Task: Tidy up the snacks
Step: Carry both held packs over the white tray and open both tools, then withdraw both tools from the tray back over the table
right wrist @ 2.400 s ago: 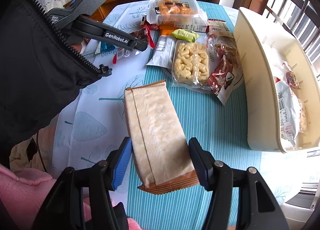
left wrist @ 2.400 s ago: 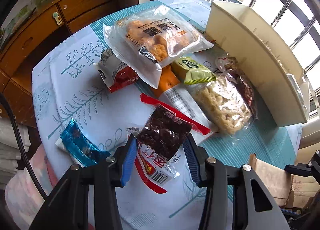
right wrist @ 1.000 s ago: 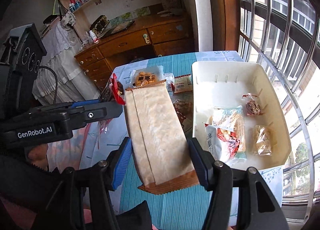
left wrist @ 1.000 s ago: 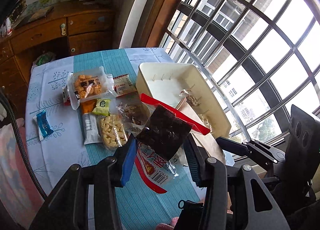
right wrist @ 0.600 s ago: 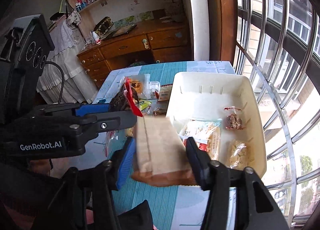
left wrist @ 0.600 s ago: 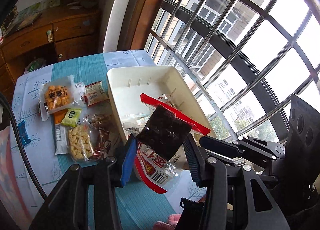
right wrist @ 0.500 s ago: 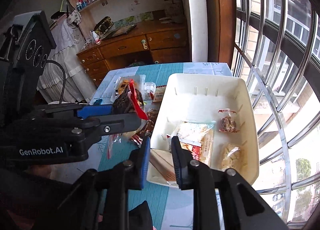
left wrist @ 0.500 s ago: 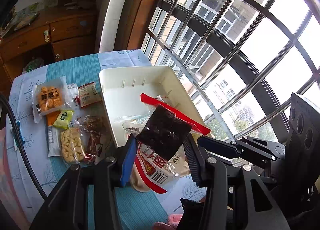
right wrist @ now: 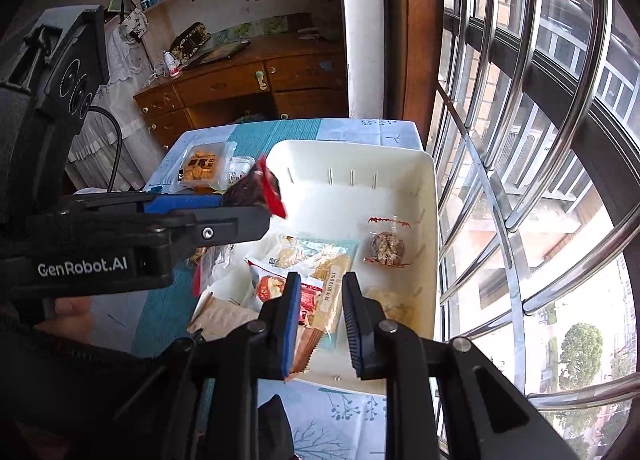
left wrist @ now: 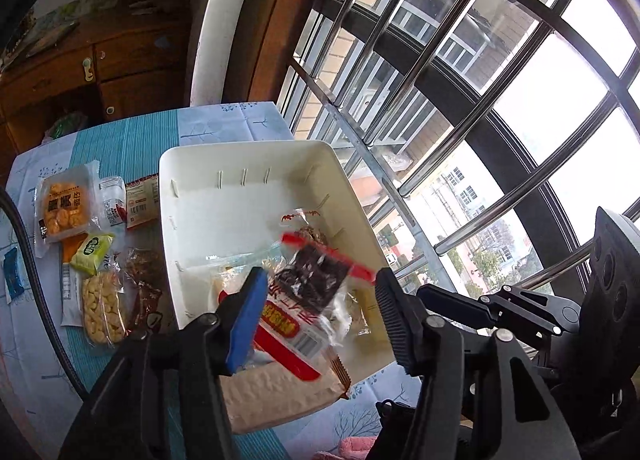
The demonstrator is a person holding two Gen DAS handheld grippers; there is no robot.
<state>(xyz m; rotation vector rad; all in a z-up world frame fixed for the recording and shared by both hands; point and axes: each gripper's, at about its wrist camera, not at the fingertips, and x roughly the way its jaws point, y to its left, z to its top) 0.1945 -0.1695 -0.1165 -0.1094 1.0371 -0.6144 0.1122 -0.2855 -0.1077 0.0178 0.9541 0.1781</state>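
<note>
My left gripper [left wrist: 320,308] hangs above the near end of the white bin [left wrist: 240,155], jaws wide apart. The red and dark snack packet [left wrist: 308,292] sits loose and blurred between them, clear of both pads. In the right wrist view the packet [right wrist: 256,187] pokes out past the left gripper's tip. My right gripper [right wrist: 320,320] is above the bin's [right wrist: 428,195] near rim, jaws narrowly apart and empty. The tan paper packet [left wrist: 276,392] lies across the bin's near edge; it also shows in the right wrist view [right wrist: 228,316].
Several snacks lie on the tablecloth left of the bin: an orange biscuit pack [left wrist: 64,207], a green sachet [left wrist: 94,252], a puffed-snack bag [left wrist: 104,308], a blue packet [left wrist: 14,276]. Other packets [right wrist: 386,244] lie in the bin. Window bars [left wrist: 440,71] stand right behind it.
Both grippers rose from the table and moved over the bin. The right gripper let go of the tan packet and narrowed. The left jaws have opened and the red packet is slipping free.
</note>
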